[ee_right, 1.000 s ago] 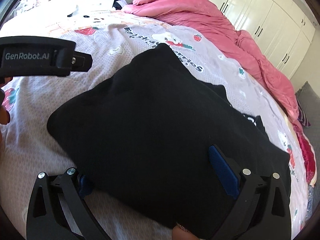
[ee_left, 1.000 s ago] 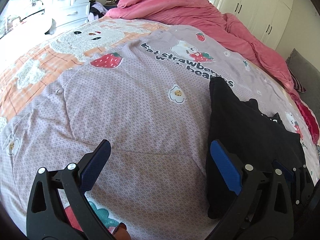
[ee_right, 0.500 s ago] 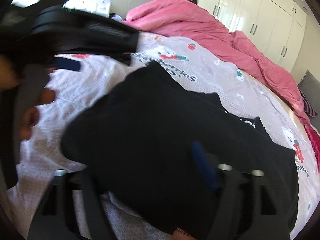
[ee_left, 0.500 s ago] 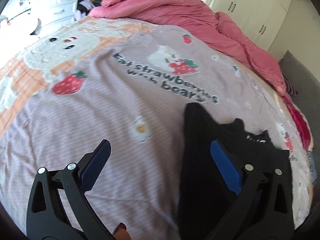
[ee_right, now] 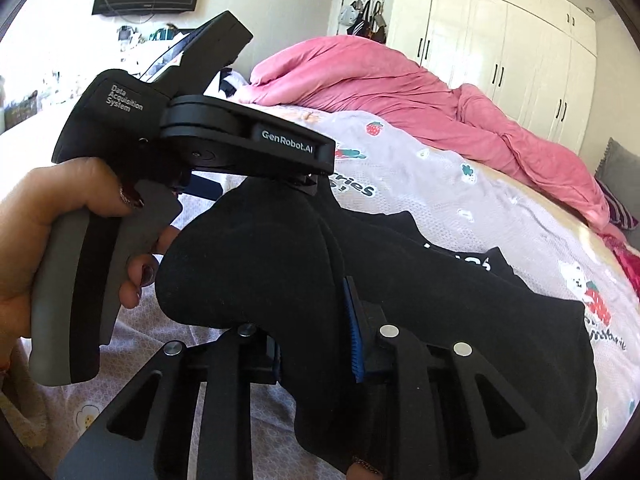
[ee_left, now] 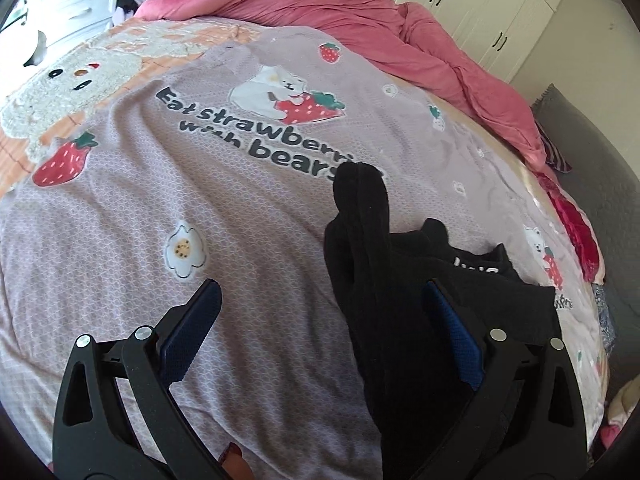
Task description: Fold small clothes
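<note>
Right tongs [ee_right: 316, 344]: black frame, blue ribbed pads. Jaws have just been closing and now pinch a thick gathered fold of the black knit garment [ee_right: 420, 292]; cloth fills the gap between the pads. Clenched on the garment.

Left tongs [ee_left: 320, 336]: same make, spread wide and released. The right blue pad lies against or just over the garment's left edge; the left pad hangs above bare bedspread. Nothing held. In the right wrist view the tool's grey-and-black handle sits in the person's left hand [ee_right: 44, 240], just left of the garment's raised hump.

Black knit garment, soft, with white lettering near its neckline: lies on the lilac printed bedspread [ee_left: 200, 200] towards the near right part of the bed, one narrow end reaching up to the "bears" lettering, its near fold lifted in the right tongs.

Beyond the garment: crumpled pink duvet [ee_left: 360, 16] at the far side of the bed; white wardrobe doors [ee_right: 500, 40] behind it.

Step in hand, as judged: raising one edge to carry it over for a fold. Handling notes:
- Keep the pinch firm; bunched knit may slip out layer by layer.
- Bring the left tongs onto the matching edge at the garment's left side, so the fold line stays straight.
- Lift both edges evenly and lay them flat.
- Avoid catching the bedspread beneath.
</note>
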Motion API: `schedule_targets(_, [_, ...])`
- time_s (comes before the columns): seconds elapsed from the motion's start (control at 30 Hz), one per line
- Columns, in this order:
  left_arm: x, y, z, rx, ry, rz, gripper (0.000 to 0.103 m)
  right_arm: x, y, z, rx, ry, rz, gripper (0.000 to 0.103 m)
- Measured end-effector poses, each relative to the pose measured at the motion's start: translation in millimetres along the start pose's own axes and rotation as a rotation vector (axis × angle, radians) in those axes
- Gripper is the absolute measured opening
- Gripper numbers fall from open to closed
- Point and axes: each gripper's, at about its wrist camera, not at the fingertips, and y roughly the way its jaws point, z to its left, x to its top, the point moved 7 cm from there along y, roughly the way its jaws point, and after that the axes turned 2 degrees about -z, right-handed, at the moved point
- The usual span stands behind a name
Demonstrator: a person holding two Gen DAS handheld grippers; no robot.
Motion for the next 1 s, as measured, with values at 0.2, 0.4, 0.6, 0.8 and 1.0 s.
schedule_targets(0.2, [-0.6, -2.1, -20.6, -0.081, -0.021, 0.010, 0.090, -1.2, -13.3, -7.8, -0.022, 0.023, -0.023, 0.022])
schedule_targets(0.4, [-8.9, -0.1, -52.7, -0.165, -0.013, 0.055, 0.034, 1.5, -21.2, -16.5, -0.032, 0.043, -0.028, 0.021])
schedule_targets(0.6, [-7.2, -15.8, -91.4, -0.170, 0.063, 0.040, 0.017, 2.4, -37.8, -36.7, -0.038, 0.115, -0.051, 0.021])
schedule_targets(0.8, [-7.8, -31.8, -128.6, -0.187, 0.106, 0.023, 0.017, -1.5, -66.0, -60.9, -0.050, 0.167, -0.096, 0.020])
schedule_targets(1.0, [-14.5, -35.1, -158.4, -0.192, 0.118, 0.019, 0.017, -8.0, -85.1, -82.2, -0.068, 0.215, -0.112, 0.020])
